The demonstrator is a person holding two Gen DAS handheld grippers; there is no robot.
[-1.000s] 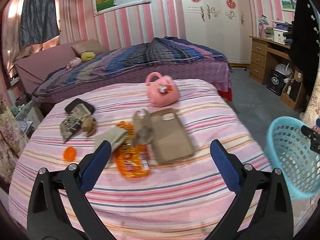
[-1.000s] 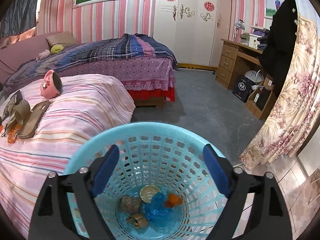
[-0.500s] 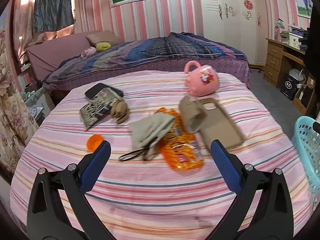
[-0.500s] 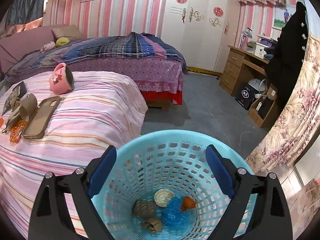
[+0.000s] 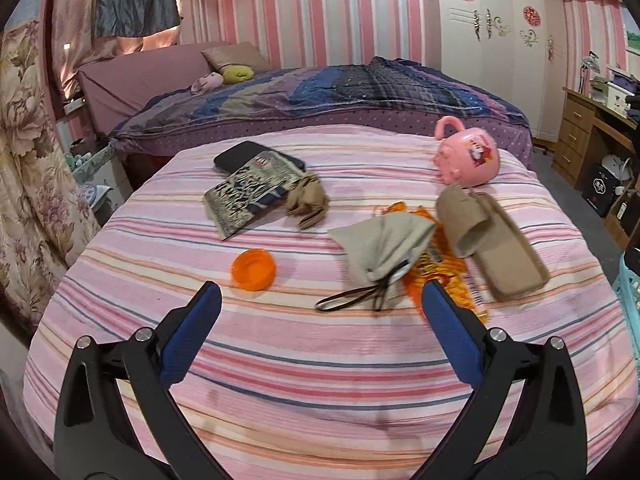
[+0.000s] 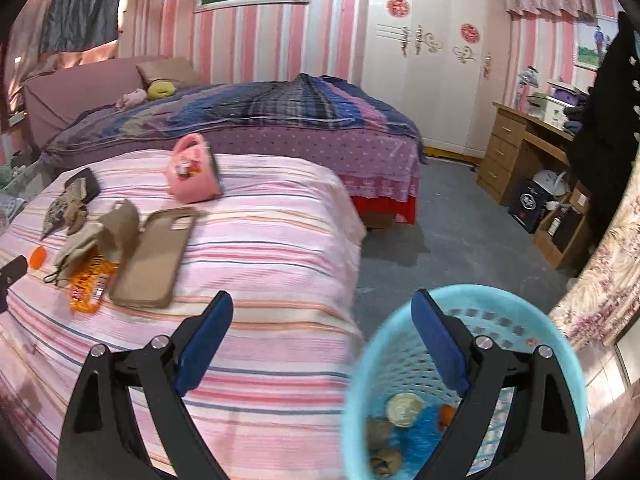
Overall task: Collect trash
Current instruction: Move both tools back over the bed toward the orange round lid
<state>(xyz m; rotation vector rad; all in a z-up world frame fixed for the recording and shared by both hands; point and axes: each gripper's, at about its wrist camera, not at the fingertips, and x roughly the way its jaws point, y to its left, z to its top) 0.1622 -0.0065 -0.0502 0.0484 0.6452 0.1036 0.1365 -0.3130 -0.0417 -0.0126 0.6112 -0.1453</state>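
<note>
1. Both tongs are spread wide and carry nothing: the left tongs (image 5: 320, 300) hang over the bed (image 5: 320, 380), the right tongs (image 6: 322, 304) beside the basket (image 6: 568, 360).
2. The basket stands on the floor at the bed's edge, probably so trash drops straight in; some lies in it already.
3. The orange cap (image 5: 253, 269) lies near the left tongs at 11 o'clock; the orange wrapper (image 5: 440, 276) at 2 o'clock, under a grey pouch (image 5: 384, 244).
</note>
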